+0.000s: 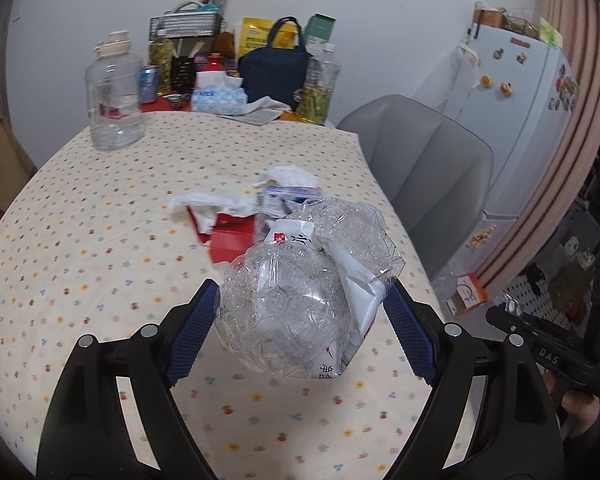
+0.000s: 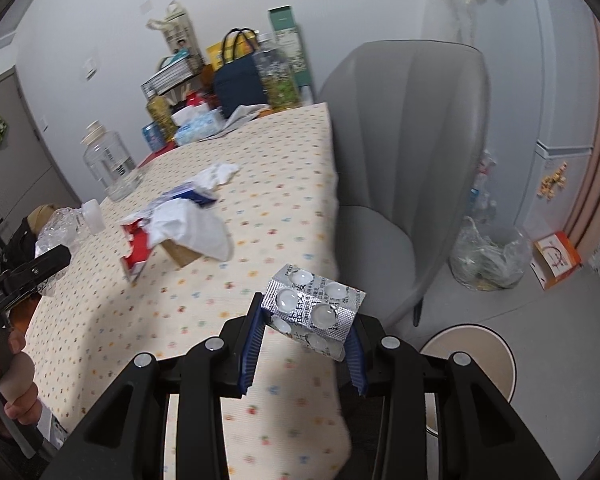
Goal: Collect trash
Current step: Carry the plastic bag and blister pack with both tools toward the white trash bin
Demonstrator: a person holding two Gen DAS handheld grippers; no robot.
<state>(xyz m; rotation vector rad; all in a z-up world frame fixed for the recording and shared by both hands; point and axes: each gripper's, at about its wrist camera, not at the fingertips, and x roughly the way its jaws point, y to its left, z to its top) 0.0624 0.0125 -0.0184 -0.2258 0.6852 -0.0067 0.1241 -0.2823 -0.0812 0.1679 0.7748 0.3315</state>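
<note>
My left gripper (image 1: 302, 300) is shut on a crushed clear plastic bottle (image 1: 300, 292) with a white label, held above the table. The bottle also shows at the left of the right wrist view (image 2: 66, 224). My right gripper (image 2: 306, 324) is shut on a silver blister pack (image 2: 314, 308), held over the table's right edge. More trash lies mid-table: crumpled white tissues (image 1: 216, 204), a torn red carton (image 1: 232, 238) and a blue-white wrapper (image 1: 284, 196). A clear bag-lined trash bin (image 2: 490, 260) stands on the floor right of the chair.
The table has a dotted cloth (image 1: 100, 216). At its far end stand a big clear jug (image 1: 114, 96), a tissue box (image 1: 218, 98), a dark blue bag (image 1: 274, 74) and bottles. A grey chair (image 2: 404, 160) is beside the table; a round stool (image 2: 472, 352) and a fridge (image 1: 532, 112) are nearby.
</note>
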